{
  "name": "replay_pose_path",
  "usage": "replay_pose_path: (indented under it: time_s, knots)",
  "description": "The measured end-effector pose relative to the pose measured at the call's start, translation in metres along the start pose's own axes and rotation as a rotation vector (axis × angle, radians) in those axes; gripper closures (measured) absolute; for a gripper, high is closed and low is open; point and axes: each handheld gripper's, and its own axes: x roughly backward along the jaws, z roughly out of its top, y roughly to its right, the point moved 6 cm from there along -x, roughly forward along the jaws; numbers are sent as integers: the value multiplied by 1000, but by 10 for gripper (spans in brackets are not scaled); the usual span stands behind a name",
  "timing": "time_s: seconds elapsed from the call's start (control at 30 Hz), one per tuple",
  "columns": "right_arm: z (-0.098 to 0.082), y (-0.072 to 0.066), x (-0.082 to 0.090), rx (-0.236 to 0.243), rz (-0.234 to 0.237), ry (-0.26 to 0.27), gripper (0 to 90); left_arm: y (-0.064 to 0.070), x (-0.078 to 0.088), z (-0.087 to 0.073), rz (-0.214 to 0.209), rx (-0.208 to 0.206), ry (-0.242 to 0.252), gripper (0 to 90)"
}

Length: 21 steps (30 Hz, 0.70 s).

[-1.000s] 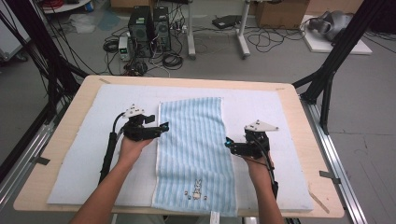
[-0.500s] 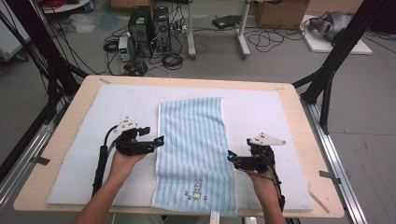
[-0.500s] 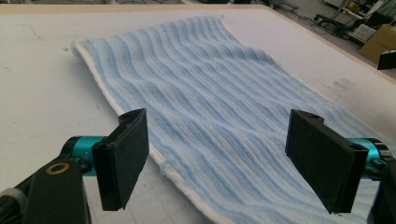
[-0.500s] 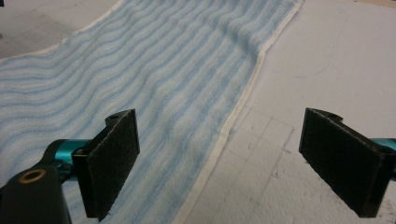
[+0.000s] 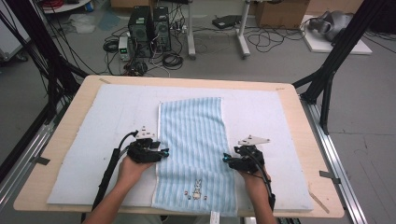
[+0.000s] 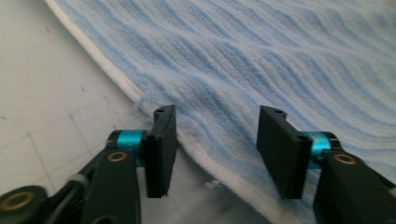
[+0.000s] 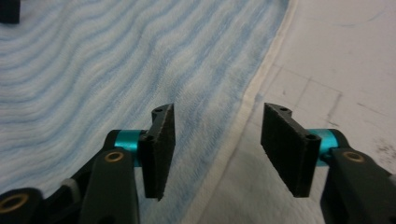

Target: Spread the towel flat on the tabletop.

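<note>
A blue striped towel (image 5: 194, 144) with a small rabbit stitched near its front end lies flat on the pale mat (image 5: 93, 140). My left gripper (image 5: 164, 153) is low at the towel's left edge. In the left gripper view, its jaws (image 6: 217, 126) straddle the white hem (image 6: 116, 79) with a gap on both sides. My right gripper (image 5: 225, 160) is at the towel's right edge, and its jaws (image 7: 217, 121) straddle the hem (image 7: 252, 100) there too. Both pairs of jaws have just been closing, with the towel's edge between them but not pinched.
The mat covers most of a wooden table (image 5: 299, 121). Black frame struts (image 5: 329, 70) rise at the table's left and right sides. Computer towers (image 5: 149, 25) and cables sit on the floor beyond the far edge.
Both grippers have slid toward the near end of the table along the towel's two sides and dropped lower. Their jaws stand narrower than before.
</note>
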Motion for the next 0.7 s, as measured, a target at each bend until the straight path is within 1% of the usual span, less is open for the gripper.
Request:
replay_pose_path:
  time_s: [0.03,0.07,0.1,0.13,0.17,0.2,0.23,0.27,0.33,0.37,0.47,0.5,0.53,0.57,0.6,0.63,0.67,0.7]
  knots:
    - [0,-1,-5,12,-15,-22,520,-1,0,0,8,-19,1,637]
    - [0,-2,-7,24,-31,-24,591,0,0,1,-31,-7,8,739]
    - [2,-3,-7,23,-28,-23,710,-1,-2,2,-27,-1,9,857]
    - [4,-3,-8,18,-21,-26,771,-3,-4,3,-22,2,8,864]
    - [5,-4,-10,19,-23,-27,804,-6,-5,5,-12,18,8,869]
    - [7,-4,-11,27,-37,-28,825,-9,-7,8,9,37,13,869]
    - [9,-4,-12,29,-48,-28,843,-14,-9,11,16,62,25,869]
    - [10,-3,-13,32,-58,-28,845,-17,-11,13,24,94,35,869]
    - [13,0,-16,22,-61,-25,848,-23,-15,17,28,128,44,869]
    - [15,3,-18,21,-70,-20,850,-26,-16,19,28,153,53,868]
    - [21,9,-23,18,-100,-11,848,-32,-20,29,34,173,63,868]
    - [23,10,-24,13,-110,-6,846,-34,-21,33,38,179,73,869]
    - [24,12,-25,9,-118,1,839,-35,-22,35,37,197,87,869]
    - [24,14,-26,4,-128,7,833,-38,-23,37,40,209,84,869]
    - [23,17,-26,-17,-140,7,834,-39,-25,38,41,206,86,869]
    - [23,18,-26,-41,-138,10,834,-41,-26,38,45,212,83,869]
    - [22,20,-25,-43,-145,14,843,-43,-27,38,55,206,74,869]
    - [23,23,-24,-44,-159,20,844,-44,-28,39,58,209,77,869]
